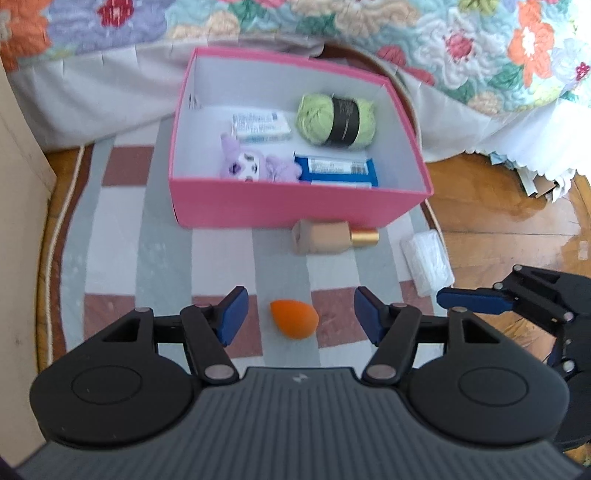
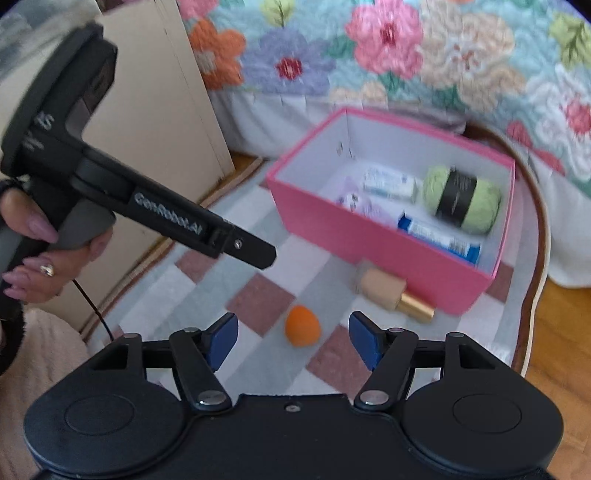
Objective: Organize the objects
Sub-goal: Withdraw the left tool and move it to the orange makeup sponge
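Observation:
An orange makeup sponge (image 1: 294, 318) lies on the checked mat, between the tips of my open, empty left gripper (image 1: 300, 314). It also shows in the right wrist view (image 2: 302, 325), just ahead of my open, empty right gripper (image 2: 293, 338). A beige foundation bottle with a gold cap (image 1: 332, 237) lies on its side against the front of the pink box (image 1: 295, 206); it also shows in the right wrist view (image 2: 393, 291). The box (image 2: 369, 243) holds a green yarn ball (image 1: 336, 119), a white carton (image 1: 260, 126), a purple plush toy (image 1: 255, 165) and a blue packet (image 1: 336, 168).
A clear plastic packet (image 1: 426, 260) lies at the mat's right edge. A floral bedspread (image 1: 332, 29) hangs behind the box. A beige cabinet (image 2: 155, 122) stands at the left. Wooden floor (image 1: 517, 221) lies to the right. The right gripper's fingers (image 1: 476, 300) reach in from the right in the left wrist view.

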Demonstrator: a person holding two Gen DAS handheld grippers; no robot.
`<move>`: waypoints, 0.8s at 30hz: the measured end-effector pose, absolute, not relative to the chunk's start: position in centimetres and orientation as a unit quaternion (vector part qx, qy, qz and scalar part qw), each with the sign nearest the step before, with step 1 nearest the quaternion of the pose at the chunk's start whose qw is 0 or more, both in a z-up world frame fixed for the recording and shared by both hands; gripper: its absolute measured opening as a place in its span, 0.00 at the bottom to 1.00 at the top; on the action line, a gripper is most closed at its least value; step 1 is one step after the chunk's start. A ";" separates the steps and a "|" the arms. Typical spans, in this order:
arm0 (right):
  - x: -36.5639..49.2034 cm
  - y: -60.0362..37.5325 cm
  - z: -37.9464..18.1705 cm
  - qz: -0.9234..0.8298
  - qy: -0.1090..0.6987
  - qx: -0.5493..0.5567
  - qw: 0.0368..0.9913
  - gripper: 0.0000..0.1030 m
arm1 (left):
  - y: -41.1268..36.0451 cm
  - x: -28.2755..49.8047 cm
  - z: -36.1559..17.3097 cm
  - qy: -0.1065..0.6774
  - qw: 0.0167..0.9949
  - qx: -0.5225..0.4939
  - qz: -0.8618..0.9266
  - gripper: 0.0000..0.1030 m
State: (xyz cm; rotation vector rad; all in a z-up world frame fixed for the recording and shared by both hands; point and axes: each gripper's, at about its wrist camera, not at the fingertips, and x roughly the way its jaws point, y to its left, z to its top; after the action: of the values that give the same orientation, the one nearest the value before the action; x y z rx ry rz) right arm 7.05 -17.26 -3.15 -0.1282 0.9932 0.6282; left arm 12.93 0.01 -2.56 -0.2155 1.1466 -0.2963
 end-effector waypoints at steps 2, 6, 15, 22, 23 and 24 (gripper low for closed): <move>7.1 -17.1 -4.3 0.292 0.476 -0.068 0.827 0.69 | 0.0 12.8 -3.7 0.550 0.817 -0.108 -0.137 0.61; 7.1 -16.9 -6.1 0.289 0.487 -0.082 0.820 0.69 | -0.7 12.2 -5.3 0.561 0.809 -0.099 -0.142 0.62; 8.1 -16.1 -11.2 0.304 0.516 -0.066 0.798 0.71 | -0.2 12.5 -9.5 0.574 0.797 -0.121 -0.144 0.62; 8.3 -15.0 -12.8 0.298 0.510 -0.076 0.803 0.71 | 0.7 12.1 -11.9 0.581 0.794 -0.126 -0.125 0.62; 8.3 -14.9 -13.0 0.297 0.501 -0.075 0.809 0.71 | 0.7 12.0 -12.1 0.577 0.798 -0.126 -0.123 0.62; 8.3 -14.9 -13.2 0.296 0.492 -0.073 0.816 0.71 | 0.7 12.0 -12.3 0.573 0.801 -0.126 -0.122 0.62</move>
State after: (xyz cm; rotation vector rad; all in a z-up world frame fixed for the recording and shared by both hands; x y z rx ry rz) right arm 8.26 -14.88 -13.23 -0.1555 1.0482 0.6307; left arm 11.98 0.72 -12.33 -0.2710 1.2278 -0.2612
